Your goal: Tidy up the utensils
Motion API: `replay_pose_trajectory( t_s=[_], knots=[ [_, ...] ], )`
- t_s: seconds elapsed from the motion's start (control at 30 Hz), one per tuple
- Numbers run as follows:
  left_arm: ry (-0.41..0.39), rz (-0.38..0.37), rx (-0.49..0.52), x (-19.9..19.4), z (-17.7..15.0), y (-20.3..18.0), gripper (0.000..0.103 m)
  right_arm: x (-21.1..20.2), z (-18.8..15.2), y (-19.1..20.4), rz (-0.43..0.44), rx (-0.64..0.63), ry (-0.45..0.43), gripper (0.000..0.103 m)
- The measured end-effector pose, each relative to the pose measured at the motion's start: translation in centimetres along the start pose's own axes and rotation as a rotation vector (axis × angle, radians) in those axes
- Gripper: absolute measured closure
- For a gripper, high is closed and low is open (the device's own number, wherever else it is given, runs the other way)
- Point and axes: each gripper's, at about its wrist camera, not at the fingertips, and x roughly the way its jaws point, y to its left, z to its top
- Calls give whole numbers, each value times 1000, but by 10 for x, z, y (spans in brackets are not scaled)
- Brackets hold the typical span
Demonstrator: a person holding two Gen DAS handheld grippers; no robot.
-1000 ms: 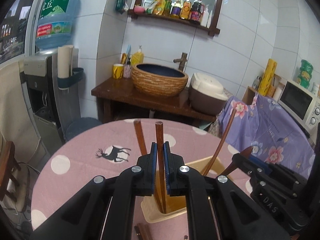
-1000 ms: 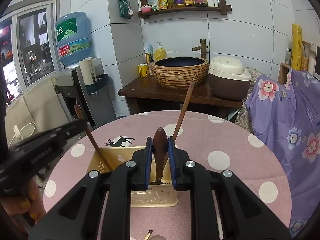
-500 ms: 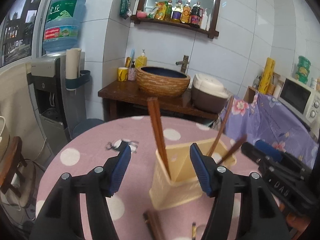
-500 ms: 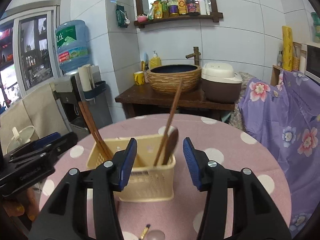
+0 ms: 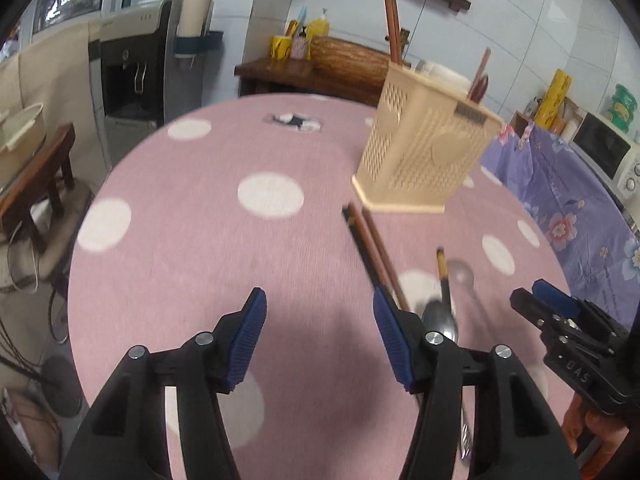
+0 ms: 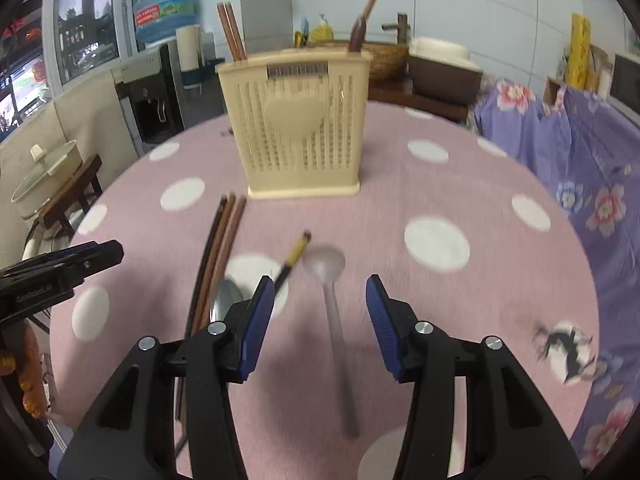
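Note:
A cream utensil holder (image 6: 300, 124) (image 5: 424, 148) stands on the pink dotted table (image 6: 400, 184). It holds brown chopsticks (image 6: 232, 32) and a wooden spoon (image 6: 360, 28). Loose chopsticks (image 6: 218, 256) (image 5: 372, 248), a metal spoon (image 6: 222, 302) (image 5: 440, 318), a translucent spoon (image 6: 326, 268) and a yellow-banded stick (image 6: 294, 256) lie on the table. My left gripper (image 5: 320, 336) is open and empty above the table, left of the chopsticks. My right gripper (image 6: 320, 316) is open and empty, its fingers either side of the translucent spoon.
A water dispenser (image 5: 132, 68) stands at the left. A wooden counter with a woven basin (image 5: 344, 56) is behind the table. A purple floral cloth (image 6: 568, 140) and a microwave (image 5: 608, 152) are at the right. A stool with a pot (image 6: 52, 184) is at the left.
Both grippers have pulled back and down from the holder toward the loose utensils on the table. The chopsticks and wooden spoon that they let go stay in the holder.

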Motion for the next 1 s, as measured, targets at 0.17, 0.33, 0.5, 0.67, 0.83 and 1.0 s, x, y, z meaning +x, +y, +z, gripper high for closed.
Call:
replay_pose_trajectory(
  t_s=[0.17,0.33,0.5,0.67,0.83,1.0],
  knots=[
    [29,3,-2,-1,-19,1,51,-1,-28,11,65,11,55,59],
    [8,11,1,-12,-26,1,51,-10,-58,42,106,-49,104,71],
    [12,1,-8,-14,-33,2,51,-15,-74,59,115,-71,132,76],
    [22,-13,-13,-15,-38,2,51,-13,-83,68,68,-94,140,87],
    [20,-14,-11,-17,-41,0,51,-14,-81,63,71,-77,137,89],
    [24,-20,-3,-16,-42,-5,51,-12,-80,62,68,-78,110,89]
  ],
)
